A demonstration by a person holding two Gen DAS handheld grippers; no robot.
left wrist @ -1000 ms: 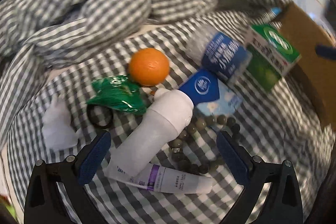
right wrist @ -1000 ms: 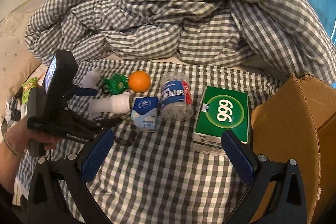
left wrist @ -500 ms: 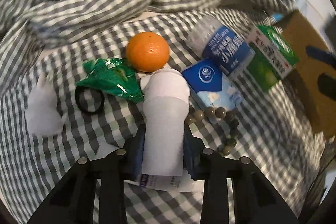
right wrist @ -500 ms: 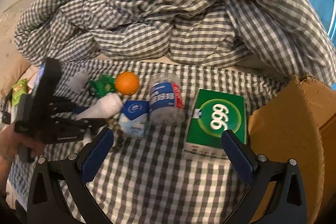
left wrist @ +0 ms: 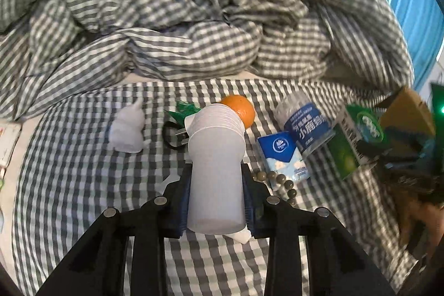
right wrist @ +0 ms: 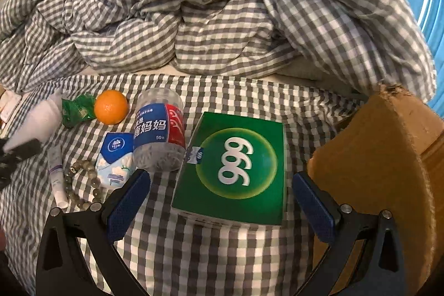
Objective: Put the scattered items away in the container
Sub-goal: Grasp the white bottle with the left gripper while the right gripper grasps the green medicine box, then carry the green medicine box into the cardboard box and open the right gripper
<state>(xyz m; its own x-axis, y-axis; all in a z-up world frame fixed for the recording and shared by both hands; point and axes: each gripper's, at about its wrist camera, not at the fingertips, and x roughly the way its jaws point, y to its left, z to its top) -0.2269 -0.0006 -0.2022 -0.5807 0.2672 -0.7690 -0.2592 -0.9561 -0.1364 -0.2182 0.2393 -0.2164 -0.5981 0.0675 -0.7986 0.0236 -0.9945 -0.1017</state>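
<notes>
From the left wrist view, our left claw (left wrist: 216, 194) is clamped on a stack of white plastic cups (left wrist: 215, 157): both blue pads press on its sides near the base, and the rims point away from us. The stack appears to be clear of the checked bed sheet (left wrist: 83, 185). Just beyond its rims lies an orange (left wrist: 241, 108), with a green wrapper (left wrist: 184, 108) and a black hair tie (left wrist: 169, 135) to the left of it. Further left of the claw stands a small white figure (left wrist: 128, 131). To the right of the claw lie a blue tissue pack (left wrist: 281, 157), a bead bracelet (left wrist: 280, 181), a cotton swab jar (left wrist: 305, 124) and a green medicine box (left wrist: 358, 138). The cardboard box (left wrist: 408, 107), the container, sits far right and blurred.

From the right wrist view, our right claw (right wrist: 222, 201) stands wide apart and holds nothing. The green medicine box (right wrist: 236, 171) lies just ahead, between the pads, flat on the sheet. The cardboard box (right wrist: 374, 171) is close on the right, its flap next to the right pad. The swab jar (right wrist: 159, 132), the tissue pack (right wrist: 115, 157), the beads (right wrist: 80, 185), a small tube (right wrist: 57, 174) and the orange (right wrist: 111, 107) lie to the left.

Our worries: the cups are thin and nested, so a grip near one end could let the outer ones slide off, or crush them. The medicine box looks about as wide as the open claw, so a pad may land on top and push it away. The raised flap could also snag the right claw.
</notes>
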